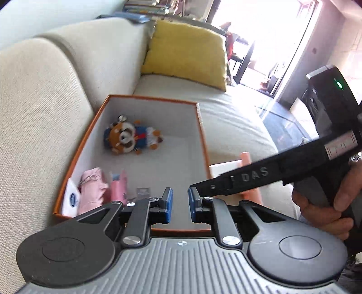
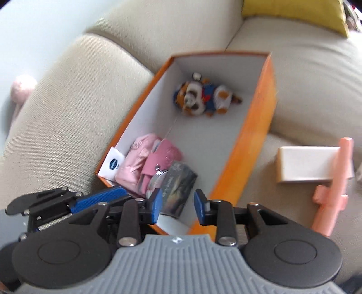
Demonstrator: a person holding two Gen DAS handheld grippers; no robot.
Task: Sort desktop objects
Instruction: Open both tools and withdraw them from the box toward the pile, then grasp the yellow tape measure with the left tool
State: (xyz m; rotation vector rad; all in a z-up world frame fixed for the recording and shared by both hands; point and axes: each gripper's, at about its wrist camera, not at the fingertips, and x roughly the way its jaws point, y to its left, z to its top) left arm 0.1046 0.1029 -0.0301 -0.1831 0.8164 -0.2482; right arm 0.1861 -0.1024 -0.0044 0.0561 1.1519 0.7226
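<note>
An orange box with a white inside lies on the beige sofa. In it are a plush raccoon toy, folded pink items, a white packet with a blue logo and a dark card pack. My left gripper is open and empty above the box's near end. My right gripper is open and empty over the near right corner. A pink toy gun and a white box lie on the seat right of the orange box.
A yellow cushion leans at the sofa's far end. The right hand-held gripper body crosses the left wrist view. A pink plush shape shows behind the sofa back. A bright doorway is beyond.
</note>
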